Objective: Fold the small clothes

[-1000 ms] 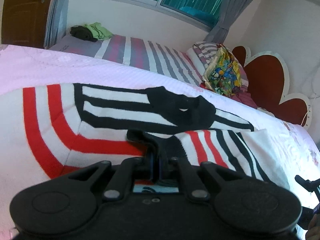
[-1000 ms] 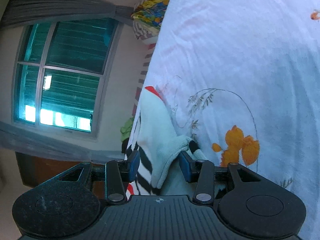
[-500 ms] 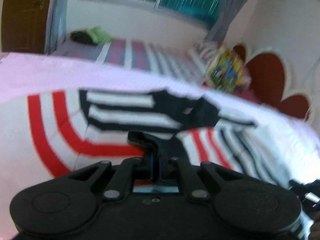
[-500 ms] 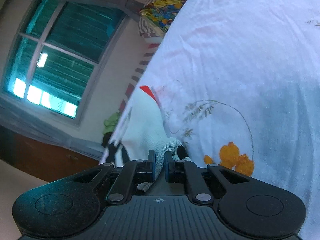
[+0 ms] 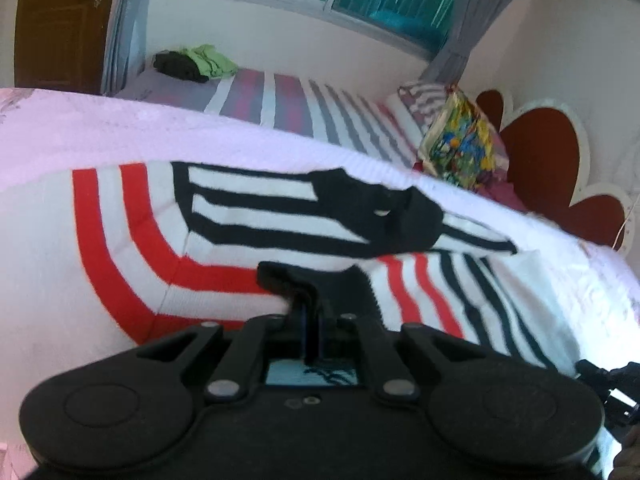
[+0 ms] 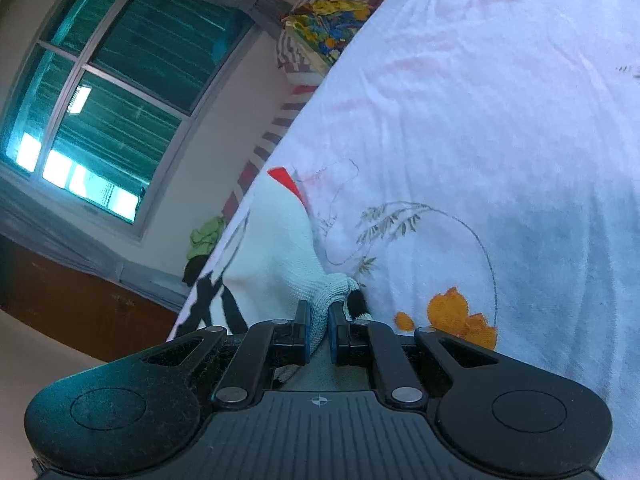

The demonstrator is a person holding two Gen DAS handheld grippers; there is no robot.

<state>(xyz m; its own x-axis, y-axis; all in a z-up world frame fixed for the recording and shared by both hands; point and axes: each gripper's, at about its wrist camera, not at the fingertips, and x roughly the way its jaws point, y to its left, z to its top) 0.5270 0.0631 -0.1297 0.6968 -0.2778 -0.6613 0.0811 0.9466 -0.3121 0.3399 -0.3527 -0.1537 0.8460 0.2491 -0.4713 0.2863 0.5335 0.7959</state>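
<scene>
On the bed (image 5: 60, 128), across its pale pink flowered cover, lies the small knitted sweater (image 5: 132, 232), white with red and black stripes, spread flat with a black-trimmed neck near its middle; no containers are in sight, the nearest thing to one being a bright printed bag (image 5: 460, 144) propped at the striped pillows beyond. Far off on a striped mattress sits a heap of green and dark clothes (image 5: 192, 65); what garments they are I cannot make out. My left view is softly blurred, and the sweater's near edge is hidden behind my own gripper body; the right view shows only a narrow strip of the sweater (image 6: 276, 256), the rest cut off at the frame. My left gripper (image 5: 314, 312) has its jaws drawn tight together, pinching a black hem fold of the sweater; my right gripper (image 6: 318, 322) has its jaws closed to a narrow gap on a bunched white knit corner of the same sweater.
</scene>
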